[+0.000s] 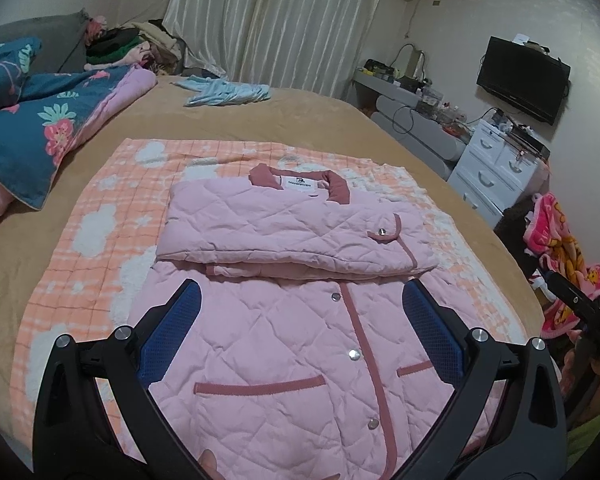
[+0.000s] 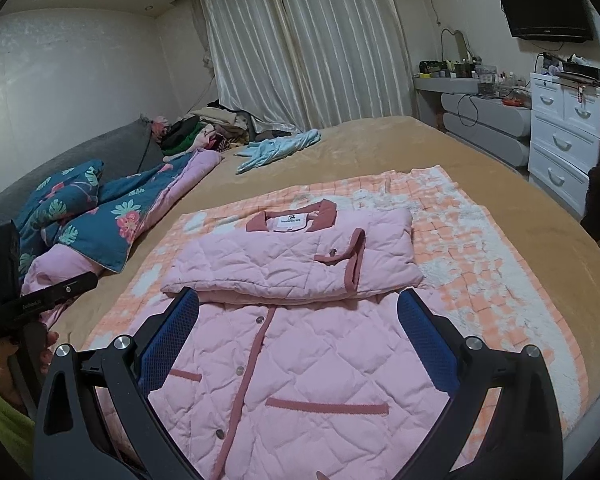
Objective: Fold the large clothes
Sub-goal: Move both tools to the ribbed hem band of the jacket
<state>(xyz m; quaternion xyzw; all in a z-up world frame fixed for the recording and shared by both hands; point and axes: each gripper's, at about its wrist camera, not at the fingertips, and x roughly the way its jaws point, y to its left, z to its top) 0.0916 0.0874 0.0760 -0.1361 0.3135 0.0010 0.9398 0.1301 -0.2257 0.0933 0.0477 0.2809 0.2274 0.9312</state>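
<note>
With both grippers, left (image 1: 300, 316) and right (image 2: 298, 328), released above the jacket (image 1: 284, 364); sleeves folded; next I grasp its hem below my jaws.

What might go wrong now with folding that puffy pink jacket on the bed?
1. The pink jacket is thick and quilted, so the sleeves folded across its chest could spring back open when the hem is lifted.
2. Both the left gripper and the right gripper hover open, holding nothing; a shallow pinch on the padded fabric may slip.
3. The jacket lies on a loose orange checked blanket, which could get pinched and dragged along too.
</note>
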